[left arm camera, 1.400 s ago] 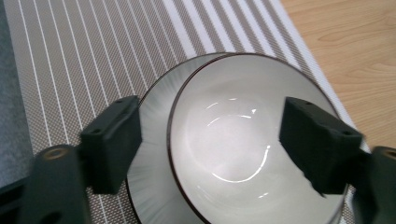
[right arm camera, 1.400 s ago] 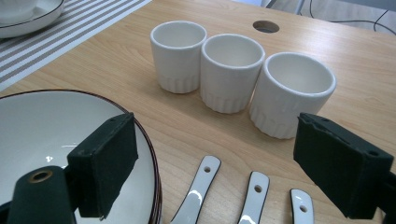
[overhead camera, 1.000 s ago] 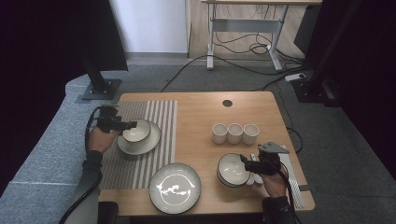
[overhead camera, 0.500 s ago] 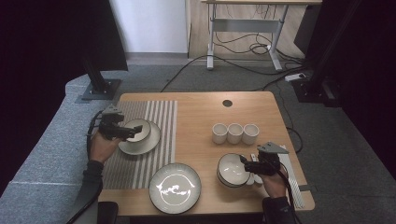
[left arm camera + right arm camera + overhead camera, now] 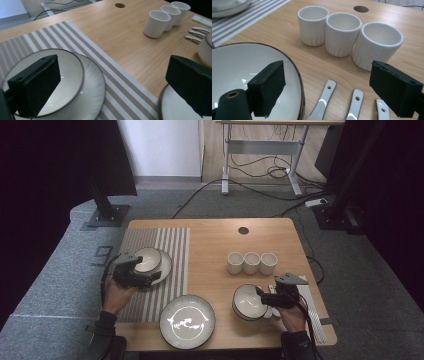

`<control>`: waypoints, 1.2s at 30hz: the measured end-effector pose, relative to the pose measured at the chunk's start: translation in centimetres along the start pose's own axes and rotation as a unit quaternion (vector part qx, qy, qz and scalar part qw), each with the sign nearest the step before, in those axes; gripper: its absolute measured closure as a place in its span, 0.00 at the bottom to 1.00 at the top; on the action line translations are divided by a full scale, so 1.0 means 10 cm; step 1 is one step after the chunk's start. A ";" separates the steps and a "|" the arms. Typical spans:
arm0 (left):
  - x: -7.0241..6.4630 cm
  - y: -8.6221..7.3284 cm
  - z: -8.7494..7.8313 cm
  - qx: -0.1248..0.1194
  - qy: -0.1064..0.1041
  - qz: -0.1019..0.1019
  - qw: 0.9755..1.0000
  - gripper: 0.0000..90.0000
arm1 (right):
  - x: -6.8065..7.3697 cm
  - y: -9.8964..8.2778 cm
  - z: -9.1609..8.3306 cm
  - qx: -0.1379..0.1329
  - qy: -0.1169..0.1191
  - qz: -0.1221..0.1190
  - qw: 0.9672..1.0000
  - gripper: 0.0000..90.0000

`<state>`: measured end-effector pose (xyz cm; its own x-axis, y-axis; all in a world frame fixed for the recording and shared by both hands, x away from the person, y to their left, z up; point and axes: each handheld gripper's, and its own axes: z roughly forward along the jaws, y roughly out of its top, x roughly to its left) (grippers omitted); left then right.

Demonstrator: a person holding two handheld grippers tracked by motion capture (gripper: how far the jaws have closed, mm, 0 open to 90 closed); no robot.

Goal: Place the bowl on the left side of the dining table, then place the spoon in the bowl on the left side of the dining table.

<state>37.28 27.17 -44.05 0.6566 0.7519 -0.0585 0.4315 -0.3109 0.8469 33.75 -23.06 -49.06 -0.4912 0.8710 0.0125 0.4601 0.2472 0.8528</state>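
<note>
The left gripper [image 5: 145, 279] has just spread its jaws wide and drawn back toward the table's left edge, leaving the bowl [image 5: 146, 259] released on its saucer on the striped placemat [image 5: 165, 245], while the right gripper [image 5: 265, 299], open and empty, straddles the near-right bowl's [image 5: 248, 301] rim.

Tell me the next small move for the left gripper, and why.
Probably draw the left gripper clear of the bowl. Its fingers have just been opening and grip nothing, and the bowl sits on its saucer on the striped mat, so that placement looks done.
</note>
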 end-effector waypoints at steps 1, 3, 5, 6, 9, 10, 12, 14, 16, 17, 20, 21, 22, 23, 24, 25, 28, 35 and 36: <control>-0.02 -0.03 0.00 -0.002 -0.001 0.000 1.000 0.00 | 0.00 0.00 0.00 -0.002 0.003 0.001 1.000 0.14; -0.07 -0.08 0.01 -0.005 -0.002 0.000 1.000 0.00 | 0.01 0.00 0.01 -0.002 0.003 0.002 1.000 0.14; -0.11 -0.15 0.02 -0.006 0.001 0.002 1.000 0.00 | 0.01 -0.01 0.02 0.001 0.001 0.001 1.000 0.14; -0.14 -0.19 0.03 -0.006 -0.002 0.004 1.000 0.00 | 0.01 -0.01 0.02 0.001 0.001 0.001 1.000 0.14; -0.19 -0.30 0.06 -0.011 -0.008 0.000 1.000 0.00 | 0.02 -0.01 0.03 0.004 0.000 -0.001 1.000 0.14; -0.20 -0.34 0.08 -0.010 -0.010 -0.002 1.000 0.00 | 0.02 -0.01 0.03 0.005 -0.001 -0.002 1.000 0.14; -0.23 -0.39 0.12 0.000 -0.003 0.003 1.000 0.00 | 0.02 -0.02 0.03 0.007 -0.001 -0.004 1.000 0.14; -0.26 -0.44 0.13 -0.001 0.005 0.006 1.000 0.00 | 0.03 -0.02 0.04 0.010 -0.002 -0.006 1.000 0.14; -0.29 -0.47 0.14 -0.004 0.007 0.006 1.000 0.00 | 0.02 -0.03 0.04 0.011 -0.003 -0.008 1.000 0.14; -0.30 -0.49 0.14 -0.006 0.010 0.009 1.000 0.00 | 0.02 -0.03 0.04 0.012 -0.003 -0.007 1.000 0.14; -0.35 -0.53 0.14 -0.008 0.019 0.018 1.000 0.00 | 0.02 -0.05 0.04 0.012 0.000 -0.005 1.000 0.14; -0.36 -0.55 0.15 -0.007 0.021 0.021 1.000 0.00 | 0.01 -0.05 0.04 0.012 0.000 -0.005 1.000 0.14; -0.37 -0.56 0.16 -0.005 0.027 0.026 0.999 0.00 | 0.01 -0.05 0.04 0.012 0.000 -0.005 1.000 0.14; -0.38 -0.58 0.17 -0.004 0.030 0.028 0.999 0.00 | 0.01 -0.06 0.04 0.013 0.000 -0.003 1.000 0.14; -0.38 -0.59 0.17 -0.002 0.030 0.029 0.999 0.00 | 0.01 -0.06 0.05 0.013 0.000 -0.002 1.000 0.14; -0.38 -0.59 0.18 -0.001 0.030 0.030 0.999 0.00 | 0.01 -0.06 0.05 0.014 0.000 -0.002 1.000 0.14; -0.39 -0.61 0.18 -0.002 0.031 0.030 0.999 0.00 | 0.01 -0.07 0.05 0.015 0.002 -0.001 1.000 0.14; -0.41 -0.62 0.18 0.001 0.041 0.040 0.998 0.00 | 0.00 -0.06 0.04 0.014 -0.002 -0.001 1.000 0.14; -0.42 -0.62 0.19 0.003 0.042 0.043 0.998 0.00 | 0.00 -0.06 0.04 0.014 -0.002 -0.002 1.000 0.14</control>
<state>33.02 24.86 -50.05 0.6371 0.7686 0.0588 0.3803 -0.3797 0.8433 33.80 -23.04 -49.75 -0.4905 0.8714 0.0071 0.4791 0.2629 0.8375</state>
